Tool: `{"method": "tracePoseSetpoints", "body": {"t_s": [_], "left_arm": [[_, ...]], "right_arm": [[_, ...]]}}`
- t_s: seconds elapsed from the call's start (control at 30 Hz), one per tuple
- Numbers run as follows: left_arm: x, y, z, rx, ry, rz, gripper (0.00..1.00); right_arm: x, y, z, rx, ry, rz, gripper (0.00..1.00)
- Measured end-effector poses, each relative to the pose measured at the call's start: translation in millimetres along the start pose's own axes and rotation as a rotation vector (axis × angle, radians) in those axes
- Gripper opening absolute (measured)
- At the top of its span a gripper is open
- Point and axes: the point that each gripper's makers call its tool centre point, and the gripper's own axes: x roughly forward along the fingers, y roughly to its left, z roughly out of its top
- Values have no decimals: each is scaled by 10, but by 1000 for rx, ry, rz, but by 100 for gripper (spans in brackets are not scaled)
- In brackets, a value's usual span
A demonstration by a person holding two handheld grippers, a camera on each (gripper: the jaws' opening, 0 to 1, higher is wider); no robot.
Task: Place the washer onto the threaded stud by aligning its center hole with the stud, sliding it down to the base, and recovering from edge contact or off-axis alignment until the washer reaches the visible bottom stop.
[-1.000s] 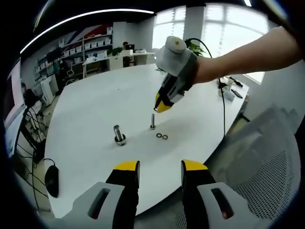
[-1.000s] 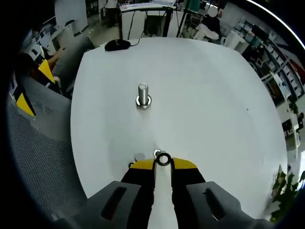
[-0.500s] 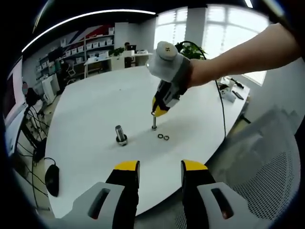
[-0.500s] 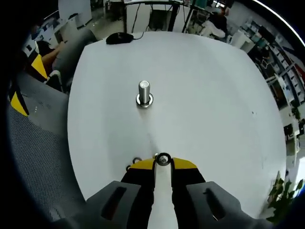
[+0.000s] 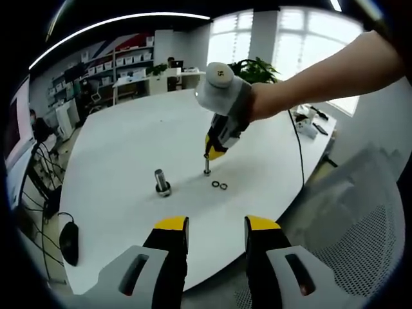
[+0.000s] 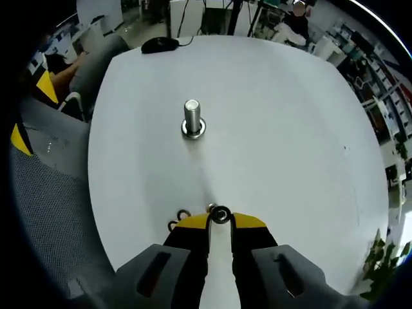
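**Washer held at the top of the thin stud on the white table**

The surface was a large white table point(image 5: 129, 148) with rounded corners; it stood in an open office, with shelves of boxes along the far wall, bright windows and a green plant point(image 5: 254, 64) beyond it; a grey mesh chair point(image 5: 360, 219) sat at its near edge and a black mouse point(image 5: 69, 241) lay near the table's left corner on a cable.

In the left gripper view the left gripper point(image 5: 215, 225) hung over the table's near edge, its yellow-tipped jaws apart with nothing between them; across the table the right gripper point(image 5: 212, 153) came down from a bare forearm point(image 5: 322, 71), its tips at the top of a thin upright threaded stud point(image 5: 206, 166); two spare rings point(image 5: 219, 185) lay on the table just beside that stud's foot, and a thicker bolt point(image 5: 161, 182) stood further left, well apart.

The right gripper view looked down along its own jaws, which were pressed narrow on the washer point(image 6: 221, 214); the washer sat at the jaw tips, with the stud hidden beneath it; whether the hole was over the stud's tip I could not tell; the thick bolt stood well ahead, and the spare rings peeped out at the jaws' left.
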Motion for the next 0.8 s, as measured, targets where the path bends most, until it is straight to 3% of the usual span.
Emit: {"method": "tracePoseSetpoints", "body": {"t_s": [0.8], "left_arm": [[8,0,-34,-5,17,1,32]], "right_arm": [[350,55,-113,16,52,48,14]]}}
